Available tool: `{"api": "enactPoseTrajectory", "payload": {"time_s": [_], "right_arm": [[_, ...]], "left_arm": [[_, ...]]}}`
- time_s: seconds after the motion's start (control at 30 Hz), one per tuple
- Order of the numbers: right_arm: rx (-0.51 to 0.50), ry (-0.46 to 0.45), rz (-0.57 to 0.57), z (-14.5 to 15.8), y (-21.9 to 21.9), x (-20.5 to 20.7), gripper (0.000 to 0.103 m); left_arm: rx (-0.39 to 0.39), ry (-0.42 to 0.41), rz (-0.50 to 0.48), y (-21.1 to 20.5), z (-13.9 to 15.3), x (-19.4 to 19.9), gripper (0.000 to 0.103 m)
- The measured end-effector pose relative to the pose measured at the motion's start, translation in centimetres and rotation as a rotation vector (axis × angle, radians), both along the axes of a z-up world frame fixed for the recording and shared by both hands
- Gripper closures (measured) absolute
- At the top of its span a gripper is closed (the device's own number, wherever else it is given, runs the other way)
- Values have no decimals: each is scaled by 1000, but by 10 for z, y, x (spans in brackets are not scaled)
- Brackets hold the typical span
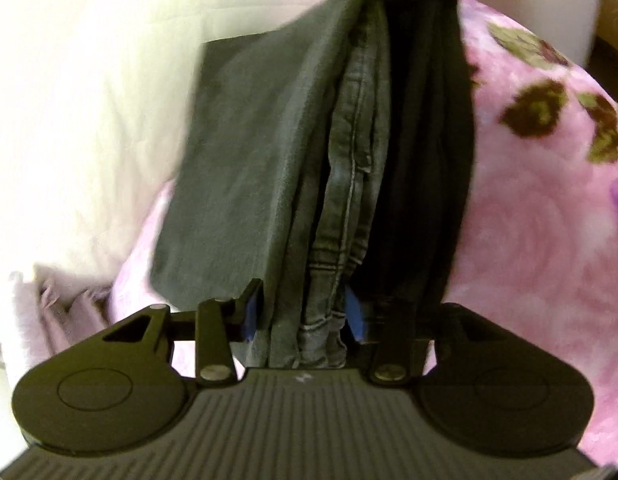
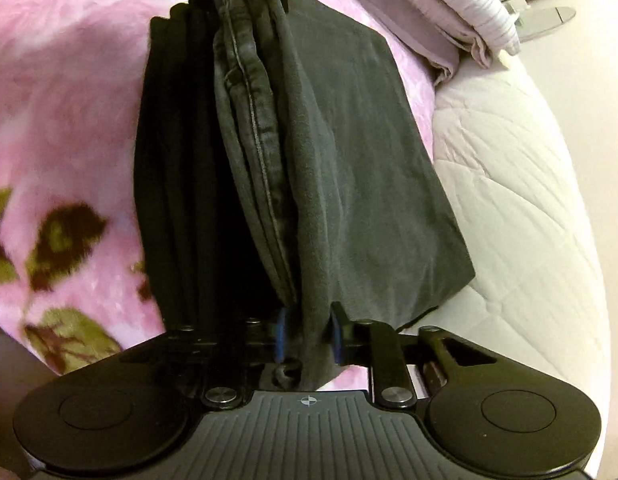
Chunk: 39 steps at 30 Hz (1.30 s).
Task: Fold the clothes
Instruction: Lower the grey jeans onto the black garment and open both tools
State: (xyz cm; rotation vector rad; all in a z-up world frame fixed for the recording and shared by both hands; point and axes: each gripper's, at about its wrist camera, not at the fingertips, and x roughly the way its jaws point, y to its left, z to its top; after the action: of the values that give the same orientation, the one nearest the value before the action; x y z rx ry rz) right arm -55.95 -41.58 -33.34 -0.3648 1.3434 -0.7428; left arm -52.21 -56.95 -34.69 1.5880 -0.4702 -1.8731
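Two wrist views look along one folded pair of dark grey jeans (image 1: 245,168), stretched between two handheld grippers above a bed. Largest in both views is a fluffy pink blanket (image 1: 529,208) printed with roses and dark green leaves; it covers the bed beneath the jeans. Beside the blanket lies a pale quilted bedcover (image 2: 521,208), stitched in diamonds, and at its far end a folded stack of lilac bedding (image 2: 441,20).

The jeans are doubled lengthwise into several layers — a broad flat panel on one side, a stitched seam (image 1: 355,152) running down the middle, and deep black folds on the other. They hang in a slight sag between the two tools, just above the blanket or brushing it; which one, I cannot tell.

The left gripper (image 1: 305,316) pinches one end of the jeans, its jaws narrowly parted with blue pads (image 1: 250,312) pressing a thick bunch of denim with its hem. The right gripper (image 2: 309,336) clamps the opposite end, its jaws narrower still, blue pads squeezing a thinner bundle of cloth.
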Motion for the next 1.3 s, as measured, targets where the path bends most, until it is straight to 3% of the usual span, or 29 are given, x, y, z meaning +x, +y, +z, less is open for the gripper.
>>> {"api": "enactPoseTrajectory", "payload": {"time_s": [0.1, 0.17, 0.27, 0.47, 0.6, 0.77, 0.87, 0.97, 1.03, 1.1, 1.2, 1.3], "right_arm": [[-15, -44, -4, 13, 13, 4, 85], [19, -39, -4, 3, 18, 7, 85], [50, -1, 11, -14, 10, 10, 85], [39, 24, 47, -10, 7, 11, 81], [62, 11, 16, 4, 8, 7, 80], [86, -116, -83, 41, 17, 7, 80], [104, -283, -181, 68, 7, 4, 80], [151, -434, -296, 77, -24, 5, 80], [192, -498, -342, 71, -51, 10, 80], [307, -505, -376, 50, -66, 13, 80], [477, -513, -424, 21, -88, 17, 80], [475, -528, -389, 39, -98, 11, 80]], "left_arm": [[19, 14, 36, 11, -4, 21, 67], [50, -13, 21, 20, -20, 31, 67], [35, -21, 21, 29, -27, 39, 68], [31, -27, 24, 51, -18, 61, 62], [70, 35, 108, 68, 10, 96, 63], [105, 222, 320, 79, 60, 134, 67], [80, 298, 402, 64, 78, 139, 67], [128, 356, 458, 37, 78, 134, 67], [221, 333, 474, 21, 62, 126, 72], [329, 273, 461, 19, 41, 121, 81], [339, 230, 409, 30, 34, 121, 81], [352, 245, 442, 27, 35, 126, 81]]}}
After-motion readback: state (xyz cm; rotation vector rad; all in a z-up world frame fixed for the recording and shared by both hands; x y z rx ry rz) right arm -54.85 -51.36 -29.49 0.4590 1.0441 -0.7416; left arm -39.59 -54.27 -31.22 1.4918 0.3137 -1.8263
